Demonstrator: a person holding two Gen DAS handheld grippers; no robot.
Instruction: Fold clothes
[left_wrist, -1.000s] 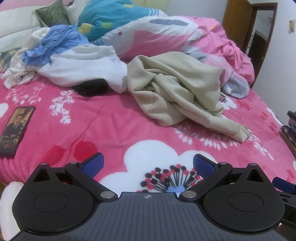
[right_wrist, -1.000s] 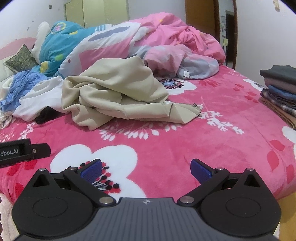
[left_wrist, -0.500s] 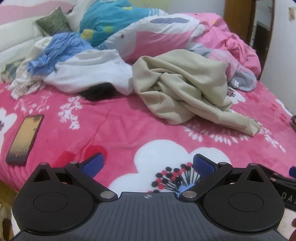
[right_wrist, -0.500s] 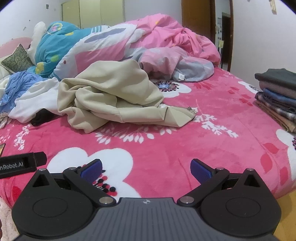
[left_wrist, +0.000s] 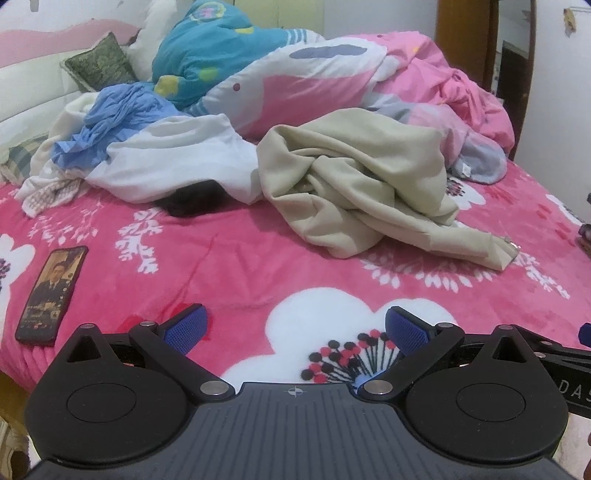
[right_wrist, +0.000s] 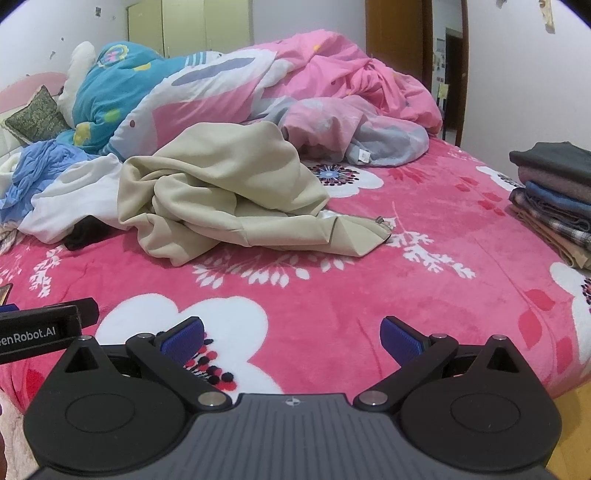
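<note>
A crumpled beige garment (left_wrist: 362, 188) (right_wrist: 229, 195) lies in the middle of the pink flowered bed (left_wrist: 229, 273) (right_wrist: 332, 295). Left of it sit a white cloth (left_wrist: 166, 162) (right_wrist: 74, 188), a blue cloth (left_wrist: 110, 122) (right_wrist: 40, 166) and a dark item (left_wrist: 195, 197) (right_wrist: 83, 234) partly under the white one. My left gripper (left_wrist: 293, 326) is open near the bed's front edge, with nothing between its blue pads. My right gripper (right_wrist: 291, 336) is likewise open and holds nothing, well short of the beige garment.
A phone (left_wrist: 51, 291) lies on the bed at the left. A stack of folded clothes (right_wrist: 554, 195) sits at the right edge. A bunched pink quilt (left_wrist: 424, 81) (right_wrist: 332, 92) and pillows (left_wrist: 99, 66) fill the back. A wooden door (right_wrist: 395, 40) stands behind.
The left gripper's view has shifted left and slightly closer, so the phone now shows more fully. The right gripper has edged nearer the bed. Both stayed open.
</note>
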